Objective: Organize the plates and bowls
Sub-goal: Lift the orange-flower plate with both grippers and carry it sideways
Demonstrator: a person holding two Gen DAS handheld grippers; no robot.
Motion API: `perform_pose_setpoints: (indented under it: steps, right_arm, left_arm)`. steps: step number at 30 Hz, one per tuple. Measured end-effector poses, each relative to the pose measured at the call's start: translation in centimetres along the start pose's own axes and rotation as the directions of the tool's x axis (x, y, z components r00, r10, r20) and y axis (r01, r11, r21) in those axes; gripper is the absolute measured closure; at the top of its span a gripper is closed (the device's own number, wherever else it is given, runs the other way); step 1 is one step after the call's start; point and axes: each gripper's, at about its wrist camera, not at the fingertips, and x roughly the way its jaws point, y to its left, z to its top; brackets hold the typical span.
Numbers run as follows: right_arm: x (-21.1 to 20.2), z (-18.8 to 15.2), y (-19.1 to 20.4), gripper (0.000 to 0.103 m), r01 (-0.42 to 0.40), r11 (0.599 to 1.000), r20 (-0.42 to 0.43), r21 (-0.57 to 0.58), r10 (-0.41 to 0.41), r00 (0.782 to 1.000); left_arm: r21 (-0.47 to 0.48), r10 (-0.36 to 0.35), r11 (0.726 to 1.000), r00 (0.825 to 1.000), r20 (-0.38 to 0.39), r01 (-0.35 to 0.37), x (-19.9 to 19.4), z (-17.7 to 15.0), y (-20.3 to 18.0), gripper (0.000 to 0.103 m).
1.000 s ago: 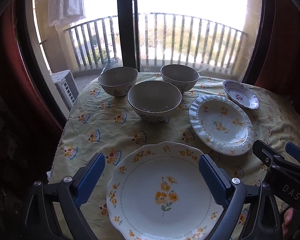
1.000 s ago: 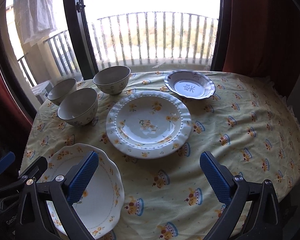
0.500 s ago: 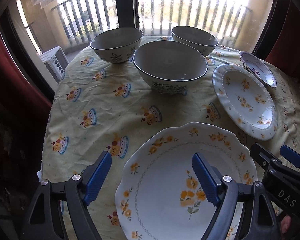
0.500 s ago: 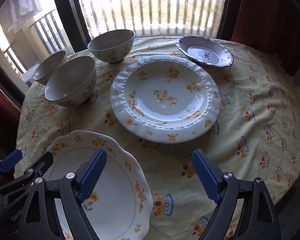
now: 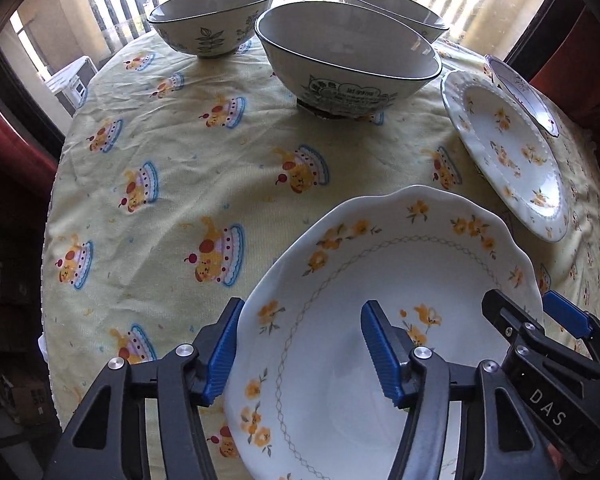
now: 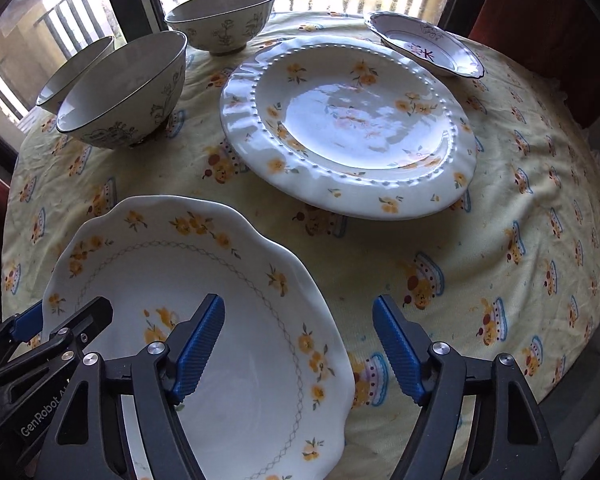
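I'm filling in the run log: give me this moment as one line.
stage: reaching scalloped plate | left gripper: straddles its left rim, closing, no contact yet | right gripper: straddles its right rim, closing | bowls, other plates: untouched

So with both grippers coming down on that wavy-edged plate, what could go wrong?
The left gripper and right gripper each straddle one edge of the scalloped plate, jaws just closing, not yet pinching. The glossy rim could slip or tip. Lifted carelessly, it could knock the beaded plate nearby.

Both wrist cams: close, steep-down, shared plate [image 5: 380, 320]
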Motion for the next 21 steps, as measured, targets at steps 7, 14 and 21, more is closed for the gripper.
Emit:
perform_pose_setpoints:
  steps: [7,14,21]
  right_arm:
    - [0.9,-0.9,0.6,0.03,-0.002,1.0,-0.051,0.01,0.002,0.999]
    - [1.1,-1.0,0.7,0.032,-0.025,1.0,-0.037,0.01,0.026,0.999]
    - [1.2,-0.1,0.3,0.032,-0.057,0.997,-0.06,-0.059,0.053,0.997]
  left_arm:
    - [0.034,0.021,0.999,1.0,-0.013,-0.021,0.3,-0.1,-0.4,0.043]
    - [0.065,0.063,0.996,0.998,0.001,-0.063,0.6,-0.7,-2.3,0.037]
    - [-0.003,0.09,0.996,0.996,-0.011,-0.09,0.0,-2.5,-3.3,0.038]
